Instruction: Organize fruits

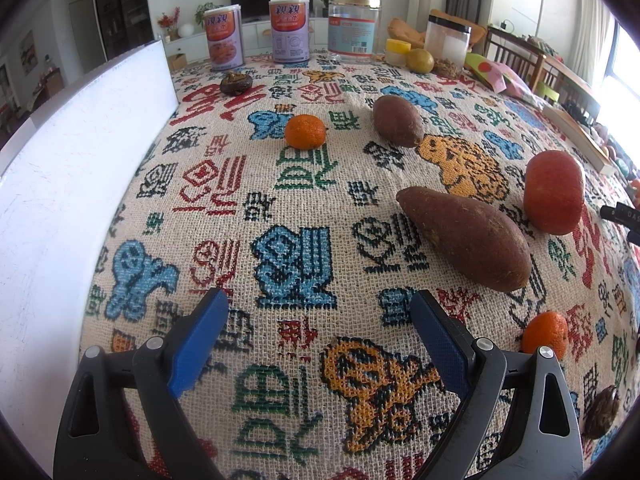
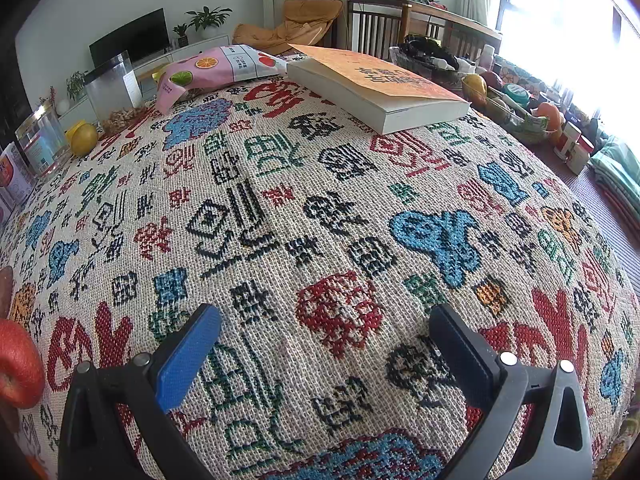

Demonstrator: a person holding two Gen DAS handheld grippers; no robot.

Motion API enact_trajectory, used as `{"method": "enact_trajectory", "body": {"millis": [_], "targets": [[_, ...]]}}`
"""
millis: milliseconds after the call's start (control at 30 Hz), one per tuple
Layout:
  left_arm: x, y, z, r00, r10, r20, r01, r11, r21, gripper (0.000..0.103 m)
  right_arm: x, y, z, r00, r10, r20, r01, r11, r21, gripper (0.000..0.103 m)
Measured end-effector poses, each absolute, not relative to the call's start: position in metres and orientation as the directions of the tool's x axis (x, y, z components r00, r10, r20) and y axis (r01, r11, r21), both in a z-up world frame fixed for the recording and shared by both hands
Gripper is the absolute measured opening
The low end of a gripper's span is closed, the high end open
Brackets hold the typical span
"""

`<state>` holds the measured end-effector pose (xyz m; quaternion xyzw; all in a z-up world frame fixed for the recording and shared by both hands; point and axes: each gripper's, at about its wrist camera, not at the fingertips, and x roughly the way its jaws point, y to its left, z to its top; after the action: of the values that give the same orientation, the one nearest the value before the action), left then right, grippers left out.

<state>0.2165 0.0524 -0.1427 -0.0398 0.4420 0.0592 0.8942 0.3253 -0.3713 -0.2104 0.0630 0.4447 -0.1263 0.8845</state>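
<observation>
Fruit and produce lie loose on a counter covered by a cream woven cloth [image 1: 304, 208] patterned with red, blue, green and orange figures. Item: one small round orange mandarin [image 1: 305, 131], toward the far middle of the cloth, standing alone. Item: a second orange mandarin [image 1: 545, 335], at the near right, just beside the right finger of the left gripper [image 1: 320, 332] in the left wrist view. Item: one red apple [image 1: 554, 192], at the right, just beyond the large sweet potato; the same apple shows at the left edge of the right wrist view. Item: one large reddish-brown sweet potato [image 1: 466, 238], lying lengthwise and pointing up-left. Item: one smaller brown sweet potato [image 1: 398, 121], farther back, well apart from the far mandarin. Item: one dark brown round fruit [image 1: 236, 82] near the back left, and another like it [image 1: 602, 411] at the near right edge. Item: one yellow-green round fruit [image 1: 420, 61] at the back, beside a yellow-capped jar [image 1: 398, 52]. Back row: two purple-and-orange printed tins [image 1: 224, 38], one clear glass jar with a blue label [image 1: 354, 28], one clear canister with a black rim [image 1: 447, 42]. A white board [image 1: 80, 152] borders the cloth on the left. Left gripper: jaws spread wide, nothing between them, over bare cloth. Right gripper [image 2: 326, 336]: jaws likewise wide apart and empty, over bare cloth. Beyond it: a thick orange-covered paperback book [image 2: 376, 88] lying flat, and a pink snack bag printed with citrus slices [image 2: 216, 68].
</observation>
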Motion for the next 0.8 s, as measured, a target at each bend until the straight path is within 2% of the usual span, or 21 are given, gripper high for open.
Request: {"method": "enact_trajectory", "body": {"millis": [800], "targets": [[0.2166,0.0525,-0.1429,0.602,0.072,-0.795,-0.141,0.990,-0.018,0.094,0.3251,-0.3722,-0.2104,0.572,-0.167,-0.803,0.279,0.960,-0.001,0.103]]}}
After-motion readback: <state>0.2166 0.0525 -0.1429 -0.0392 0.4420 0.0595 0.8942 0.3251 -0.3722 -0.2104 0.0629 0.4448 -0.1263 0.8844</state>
